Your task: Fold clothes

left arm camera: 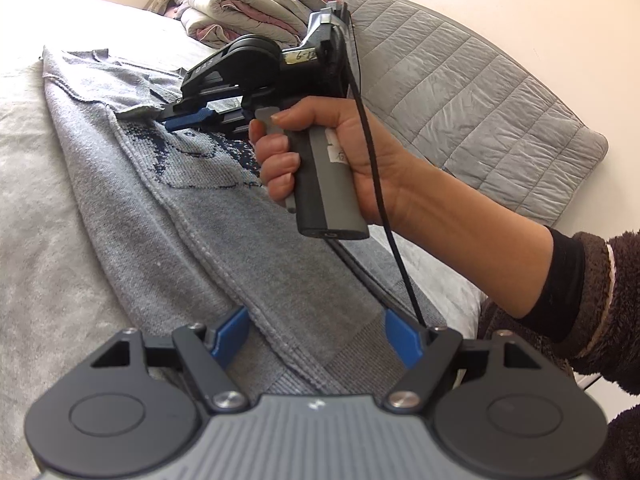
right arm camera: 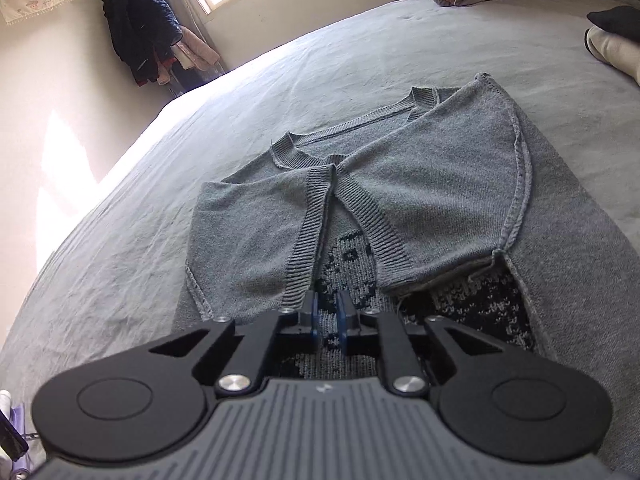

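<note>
**Sweater lies lengthwise ahead of both tongs, sleeves already folded in**

The left tongs [left arm camera: 316, 338] stand wide open with nothing between the blue pads; they hover over the ribbed hem of the grey knit sweater [left arm camera: 224, 240], at the near edge of the bed [left arm camera: 48, 208]. From there the sweater's long axis runs straight away toward the collar and the folded quilts [left arm camera: 248, 4] at the bed's far end.

The right tongs [right arm camera: 326, 316], gripped by a bare hand [left arm camera: 320, 160], sit further up the garment, over its patterned middle. Their pads are drawn close with a narrow gap left, and I see no cloth pinched between them. Just beyond their tips, the left sleeve [right arm camera: 256, 232] and the right sleeve [right arm camera: 432, 208] are folded inward, cuffs nearly meeting along the centre line.

Judging by this layout, the next fold runs hem to collar, so the left tongs are nearer the edge to lift.
</note>
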`<state>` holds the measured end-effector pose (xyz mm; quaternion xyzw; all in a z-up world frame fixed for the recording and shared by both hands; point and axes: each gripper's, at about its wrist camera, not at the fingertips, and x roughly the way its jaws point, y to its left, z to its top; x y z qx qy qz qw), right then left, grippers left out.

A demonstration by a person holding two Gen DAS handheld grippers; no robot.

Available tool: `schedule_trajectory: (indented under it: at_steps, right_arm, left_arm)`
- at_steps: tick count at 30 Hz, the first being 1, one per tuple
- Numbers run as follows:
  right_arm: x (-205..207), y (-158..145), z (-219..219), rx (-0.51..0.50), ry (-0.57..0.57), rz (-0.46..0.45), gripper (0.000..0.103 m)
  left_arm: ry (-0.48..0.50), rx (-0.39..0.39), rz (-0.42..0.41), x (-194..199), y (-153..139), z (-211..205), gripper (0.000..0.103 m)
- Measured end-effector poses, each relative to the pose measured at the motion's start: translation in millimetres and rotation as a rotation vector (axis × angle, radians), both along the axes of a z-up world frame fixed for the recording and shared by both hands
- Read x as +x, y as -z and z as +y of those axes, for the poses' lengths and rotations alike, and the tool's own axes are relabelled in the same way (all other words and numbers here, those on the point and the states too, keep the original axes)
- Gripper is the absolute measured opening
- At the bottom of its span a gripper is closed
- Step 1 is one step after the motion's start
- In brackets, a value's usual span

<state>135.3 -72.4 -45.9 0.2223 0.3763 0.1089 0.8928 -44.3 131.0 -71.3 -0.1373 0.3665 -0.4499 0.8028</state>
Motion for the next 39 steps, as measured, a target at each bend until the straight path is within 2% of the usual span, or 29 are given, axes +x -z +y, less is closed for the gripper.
schedule_trajectory:
  at_steps: [2, 3, 4, 5, 6, 7, 10, 11, 13, 14, 15, 20, 22, 23, 25, 27, 28, 32, 36, 39]
  right_arm:
    - [-4, -1, -1, 0.067, -0.019, 0.026, 0.018]
    - [-5, 0, -2, 0.102, -0.022, 0.039, 0.023]
    - [-5, 1, -2, 0.141, -0.017, 0.050, 0.028]
    - [-5, 2, -3, 0.179, -0.013, 0.062, 0.043]
    - [-5, 3, -4, 0.208, -0.007, 0.067, 0.051]
    - [-4, 3, -4, 0.216, 0.003, 0.064, 0.051]
    - [1, 4, -3, 0.213, 0.047, 0.056, 0.051]
    - [3, 4, -3, 0.208, 0.063, 0.053, 0.046]
    - [9, 6, 0, 0.187, 0.078, 0.054, 0.028]
    - [11, 5, 2, 0.166, 0.072, 0.056, 0.007]
    - [12, 4, 4, 0.145, 0.067, 0.059, 0.005]
    - [8, -2, 13, -0.078, 0.068, -0.031, 0.004]
    - [9, 2, 9, -0.056, 0.053, -0.016, 0.009]
    - [8, 2, 7, -0.033, 0.049, -0.008, 0.018]
    - [6, 1, 2, 0.024, 0.042, 0.015, 0.023]
    - [0, -2, 1, 0.074, 0.016, 0.028, 0.051]
    - [-4, -3, 1, 0.098, 0.000, 0.033, 0.053]
    - [-22, -4, 4, 0.185, -0.103, 0.070, 0.051]
    - [-45, 5, 13, 0.189, -0.198, 0.099, 0.032]
    - [-63, 8, 12, 0.202, -0.235, 0.105, 0.023]
  left_arm:
    - [-0.001, 0.001, -0.001, 0, 0, -1, 0.077]
    - [-0.001, 0.002, -0.002, 0, 0, -2, 0.077]
    - [-0.001, 0.003, -0.003, 0, -1, -2, 0.077]
    - [-0.001, 0.003, -0.003, 0, -1, -3, 0.077]
    - [-0.002, 0.003, -0.004, 0, -1, -3, 0.077]
    - [-0.002, 0.003, -0.004, -1, -2, -3, 0.077]
    - [-0.003, 0.004, -0.006, 0, -2, -4, 0.077]
    - [-0.004, 0.004, -0.006, 0, -2, -4, 0.077]
    - [-0.010, 0.001, -0.006, 0, -2, -3, 0.077]
    - [-0.018, -0.003, -0.007, 0, -3, -2, 0.076]
    - [-0.026, -0.008, -0.009, 0, -4, 0, 0.076]
    - [-0.032, -0.013, 0.001, 2, -3, 2, 0.076]
    - [-0.021, 0.002, -0.009, 1, -4, -1, 0.076]
    - [-0.015, 0.003, -0.010, 1, -4, -1, 0.076]
    - [-0.013, -0.001, -0.007, 1, -5, -1, 0.076]
    - [-0.017, -0.010, 0.001, 2, -5, 1, 0.076]
    - [-0.016, -0.013, 0.003, 2, -5, 2, 0.076]
    - [0.000, -0.014, 0.006, 1, -5, 1, 0.076]
    - [0.035, 0.006, 0.002, -2, -5, -3, 0.076]
    - [0.077, 0.028, -0.018, -7, -7, -6, 0.077]
